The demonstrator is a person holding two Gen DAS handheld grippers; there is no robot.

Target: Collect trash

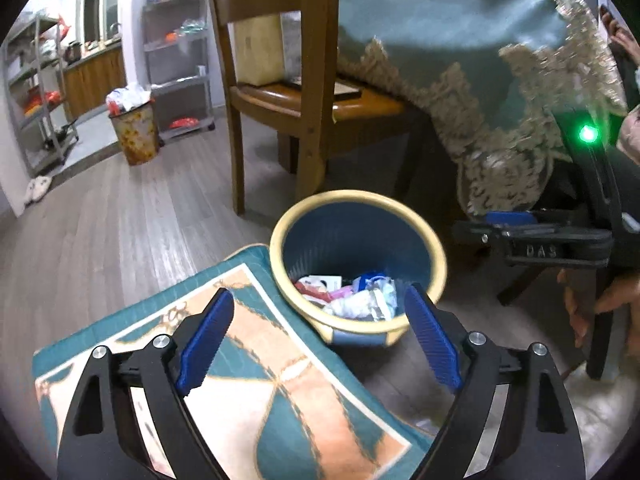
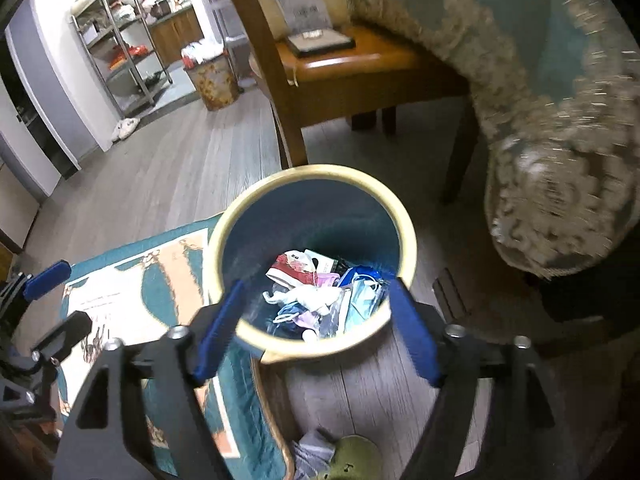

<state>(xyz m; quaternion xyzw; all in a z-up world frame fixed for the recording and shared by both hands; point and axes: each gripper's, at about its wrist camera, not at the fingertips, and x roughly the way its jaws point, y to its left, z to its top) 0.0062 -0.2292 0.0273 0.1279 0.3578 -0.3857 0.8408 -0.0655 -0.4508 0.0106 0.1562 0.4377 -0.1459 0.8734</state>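
Note:
A blue waste bin with a cream rim stands on the wooden floor beside a patterned mat. Crumpled wrappers, masks and paper trash lie in its bottom. My left gripper is open and empty, held above the mat just left of the bin. My right gripper is open and empty, its blue pads straddling the bin's near rim from above. The right gripper also shows in the left wrist view at the far right.
A teal and peach mat lies left of the bin. A wooden chair and a table with a lace-edged teal cloth stand behind. A second full bin and metal shelves are far left.

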